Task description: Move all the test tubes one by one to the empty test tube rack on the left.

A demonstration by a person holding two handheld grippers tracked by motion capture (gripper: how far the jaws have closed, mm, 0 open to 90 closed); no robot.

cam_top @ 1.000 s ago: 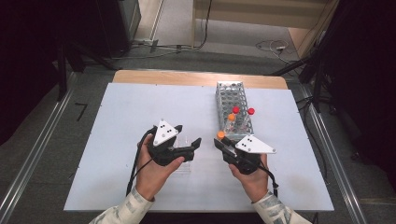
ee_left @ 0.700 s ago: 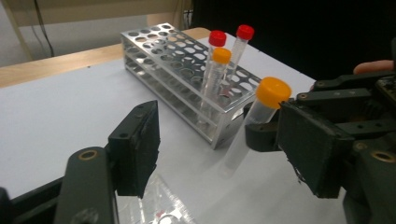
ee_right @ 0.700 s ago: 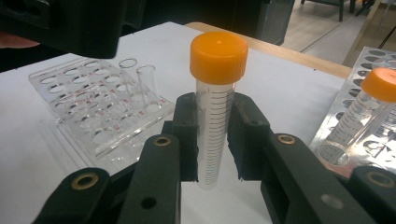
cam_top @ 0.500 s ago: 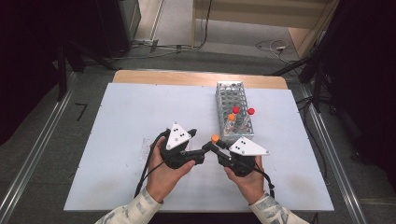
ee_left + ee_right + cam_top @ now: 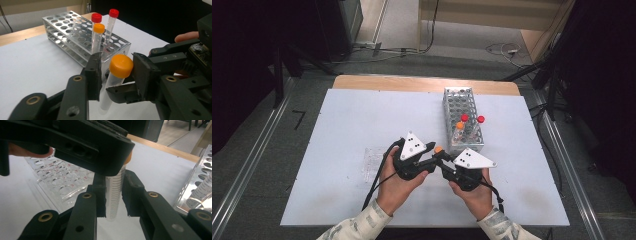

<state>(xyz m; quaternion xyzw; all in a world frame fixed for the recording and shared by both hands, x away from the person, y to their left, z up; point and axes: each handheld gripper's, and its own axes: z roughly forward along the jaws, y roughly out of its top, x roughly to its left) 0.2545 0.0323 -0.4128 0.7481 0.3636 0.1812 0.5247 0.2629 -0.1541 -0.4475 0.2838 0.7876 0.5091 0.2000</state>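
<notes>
Right gripper (image 5: pixel 446 161): just before metal rack (image 5: pixel 462 107), jaws pinching clear graduated tube (image 5: pixel 114 195), held upright. Left gripper (image 5: pixel 113 72): level, facing right one; jaws just closing around tube's orange cap (image 5: pixel 121 66), one pad touching, other apart. Rack: perforated, rectangular; holding three capped tubes (image 5: pixel 97 37), two red, one orange. Clear plastic tray (image 5: pixel 373 162): left of rack, flat.

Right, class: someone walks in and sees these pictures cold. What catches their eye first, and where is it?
Probably the orange cap of the clear tube at the table's near middle: the right gripper clamps the tube's body, while the left gripper has just been closing, its jaws either side of the cap. Next, the metal rack behind on the right, holding three tubes, two red-capped, one orange-capped.
</notes>
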